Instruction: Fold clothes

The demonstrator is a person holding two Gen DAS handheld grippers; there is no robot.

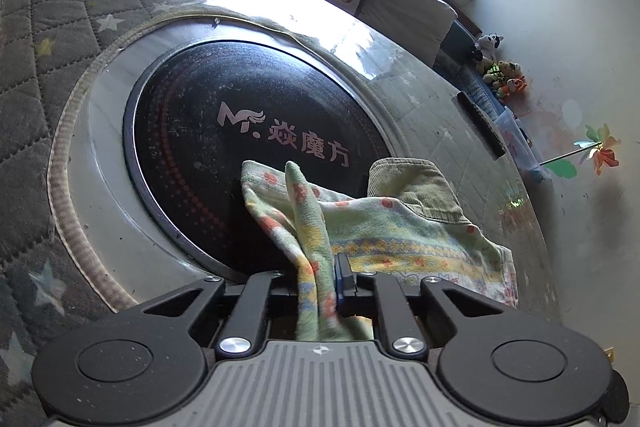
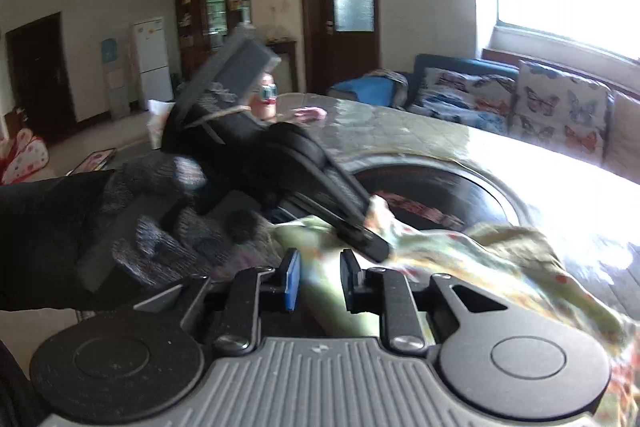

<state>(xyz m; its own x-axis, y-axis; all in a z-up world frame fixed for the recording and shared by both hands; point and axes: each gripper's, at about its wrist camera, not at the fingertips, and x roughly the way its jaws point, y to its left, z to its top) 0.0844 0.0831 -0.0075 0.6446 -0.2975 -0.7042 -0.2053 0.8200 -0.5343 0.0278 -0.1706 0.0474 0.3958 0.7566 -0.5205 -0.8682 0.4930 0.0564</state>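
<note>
The left gripper [image 1: 320, 281] is clamped on a soft, nubby terry garment [image 1: 384, 227], pale green with yellow bands and orange dots; a pinched fold rises between the jaws and stands up ahead of them. Beyond and to the right of those jaws the garment spreads limp and rumpled over a ribbed olive corduroy piece [image 1: 412, 187], both lying on the table's [image 1: 36, 67] quilted, star-printed cover and overlapping a glossy black round heater plate [image 1: 224, 123] ringed in pale stone. The right gripper [image 2: 319, 277] stands with its blue-padded jaws apart, blurred green cloth lying between them; just ahead, the left gripper's black fingers [image 2: 360, 231] grip the same cloth.
</note>
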